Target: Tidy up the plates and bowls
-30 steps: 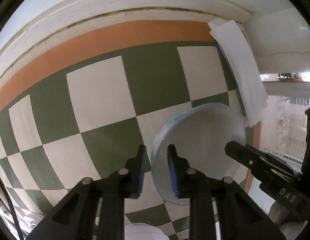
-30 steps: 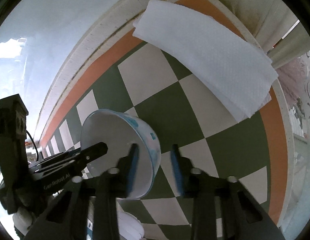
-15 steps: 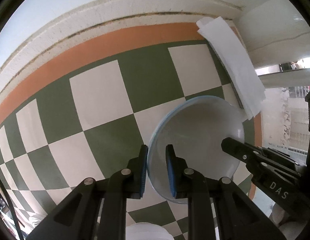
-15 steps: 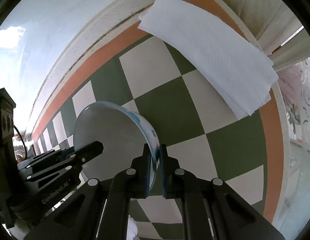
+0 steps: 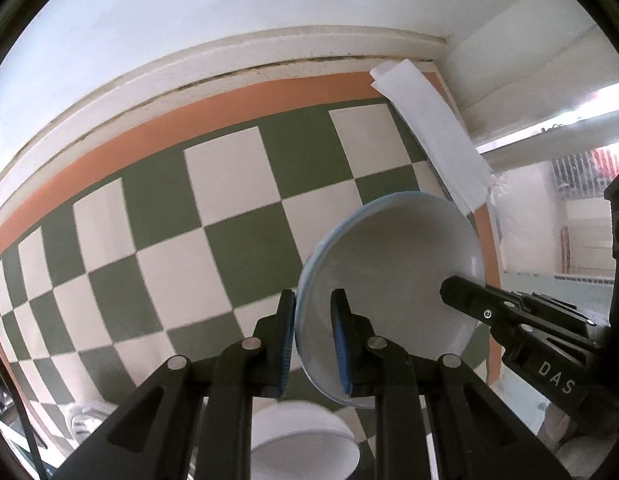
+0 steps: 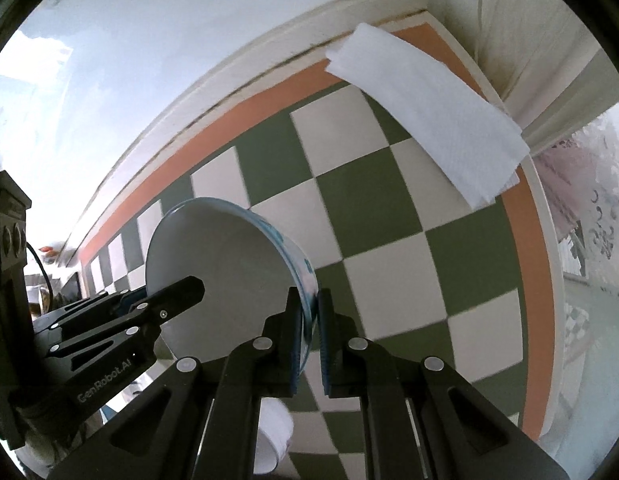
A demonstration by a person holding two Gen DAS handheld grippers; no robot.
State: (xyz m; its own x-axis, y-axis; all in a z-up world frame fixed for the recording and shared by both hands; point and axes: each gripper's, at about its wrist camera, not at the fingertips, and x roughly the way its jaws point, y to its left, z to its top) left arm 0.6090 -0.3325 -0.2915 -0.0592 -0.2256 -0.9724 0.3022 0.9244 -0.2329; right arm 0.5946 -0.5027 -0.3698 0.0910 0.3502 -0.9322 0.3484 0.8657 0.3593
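Left wrist view: the left tongs (image 5: 312,338) have loosened since a moment ago, one pad touching the rim of the white, blue-rimmed ceramic bowl (image 5: 393,280), the other standing off it. Smooth and glossy, the bowl hangs tilted above the green-and-cream checked worktop (image 5: 229,216), nearer than the folded white paper towel (image 5: 433,136). Right wrist view: the right tongs (image 6: 308,326) have clamped the bowl's (image 6: 229,276) rim, so the handover looks nearly complete. Another white bowl (image 6: 275,436) sits below.
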